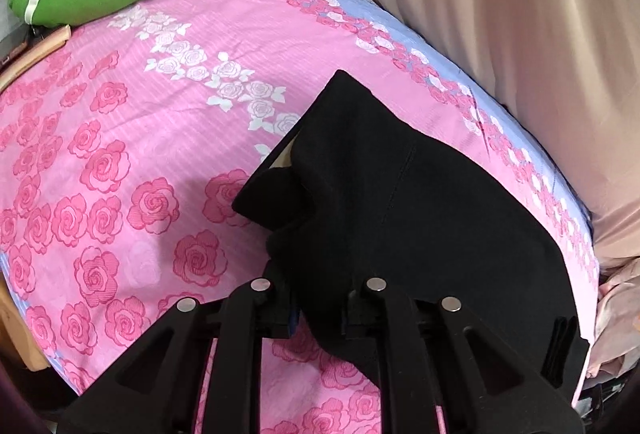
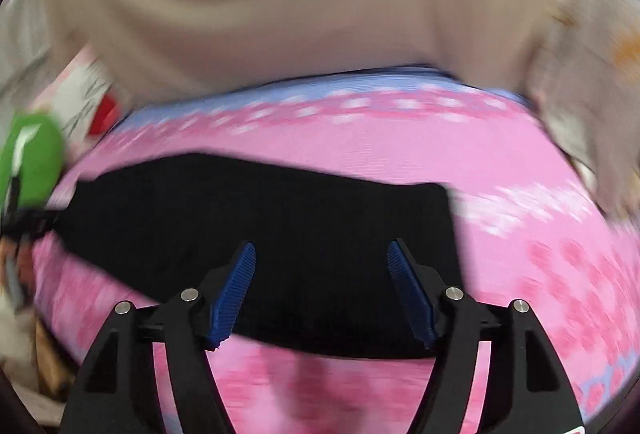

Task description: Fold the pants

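Left wrist view, left claw [image 1: 320, 318] pinching black pants [image 1: 420, 201], right claw [image 2: 322, 294] spread above them.

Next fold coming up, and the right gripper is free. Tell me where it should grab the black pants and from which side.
Judging from the right wrist view, take the near edge of the black pants, coming in low from the near side. That edge lies straight across, just below the open right gripper. The left gripper appears shut on bunched cloth.
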Tool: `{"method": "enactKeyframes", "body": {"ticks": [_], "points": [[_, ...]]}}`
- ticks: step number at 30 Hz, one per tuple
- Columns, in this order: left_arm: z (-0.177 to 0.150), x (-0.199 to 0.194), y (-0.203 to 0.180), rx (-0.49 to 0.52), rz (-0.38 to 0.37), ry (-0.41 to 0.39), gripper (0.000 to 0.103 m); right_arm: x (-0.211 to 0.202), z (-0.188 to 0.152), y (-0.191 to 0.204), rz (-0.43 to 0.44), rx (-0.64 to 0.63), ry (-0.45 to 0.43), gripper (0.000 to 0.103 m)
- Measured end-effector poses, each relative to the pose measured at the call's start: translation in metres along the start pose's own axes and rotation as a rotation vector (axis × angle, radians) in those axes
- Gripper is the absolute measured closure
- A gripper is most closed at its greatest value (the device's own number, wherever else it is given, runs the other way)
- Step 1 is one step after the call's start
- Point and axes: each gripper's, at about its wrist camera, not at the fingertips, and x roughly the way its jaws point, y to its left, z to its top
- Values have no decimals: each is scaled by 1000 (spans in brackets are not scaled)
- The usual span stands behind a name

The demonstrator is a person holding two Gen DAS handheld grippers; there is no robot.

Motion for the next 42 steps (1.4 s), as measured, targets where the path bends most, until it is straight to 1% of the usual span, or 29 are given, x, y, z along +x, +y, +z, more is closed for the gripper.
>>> {"method": "enactKeyframes", "body": {"ticks": [2,4,5,7,8,9,11,14,16,17,18,20,21,23,24,25,26,27,29,30,32,33,34,36,37,38,39,40,42], "points": [[-1,0,2,-10,-1,-2,90,31,-2,40,97,-92,49,37],[-1,0,5,-18,-14,2,89,56,-8,64,126,-154,96,38],[-1,0,7,-23,-23,6,89,71,-11,72,119,-187,113,41],[0,-1,10,-24,-41,12,89,91,-11,79,84,-217,132,71],[0,-1,10,-23,-47,15,89,102,-9,78,58,-212,153,77],[0,-1,11,-21,-55,15,89,103,-6,78,71,-193,145,88],[1,-1,11,-19,-66,14,89,101,11,76,98,-133,150,90],[1,-4,10,-5,-78,5,89,87,32,85,124,-98,82,90],[2,-4,9,-8,-83,2,89,85,40,97,168,-94,53,90],[2,-4,9,-6,-83,2,89,93,42,107,199,-99,69,89],[2,-3,9,-6,-81,3,89,107,39,115,207,-109,98,88],[4,-2,9,-12,-84,8,89,141,27,125,186,-125,187,85],[5,-2,9,-8,-85,7,89,142,24,122,196,-97,165,79],[7,-5,8,1,-90,3,89,127,27,114,237,-42,138,74],[9,-10,4,15,-92,-8,90,116,30,107,222,-26,111,64],[11,-14,0,28,-92,-18,90,109,32,104,200,-17,83,58],[13,-21,-8,50,-99,-36,90,94,33,93,164,-8,43,48],[16,-29,-18,68,-114,-55,91,84,34,85,135,-1,19,42],[20,-55,-51,131,-171,-99,91,65,32,65,53,26,-20,38],[18,-76,-80,189,-227,-131,91,58,31,53,29,43,-30,38],[5,-102,-125,298,-293,-168,90,43,26,29,19,106,-54,38],[-12,-114,-160,386,-323,-184,90,37,23,19,23,138,-65,38],[-27,-117,-183,445,-344,-178,88,34,20,10,27,163,-74,38],[-60,-107,-225,558,-392,-113,79,32,12,-7,17,202,-81,38],[-83,-87,-246,609,-415,-17,68,33,10,-13,8,211,-75,38],[-93,-75,-253,621,-413,42,60,35,6,-19,-1,225,-59,37],[-108,-58,-256,623,-405,126,58,36,2,-22,-3,239,-44,36],[-115,-52,-253,616,-406,161,55,36,-2,-28,1,251,-33,36],[-119,-51,-241,593,-410,174,43,33,-12,-37,19,265,-22,34]]}}
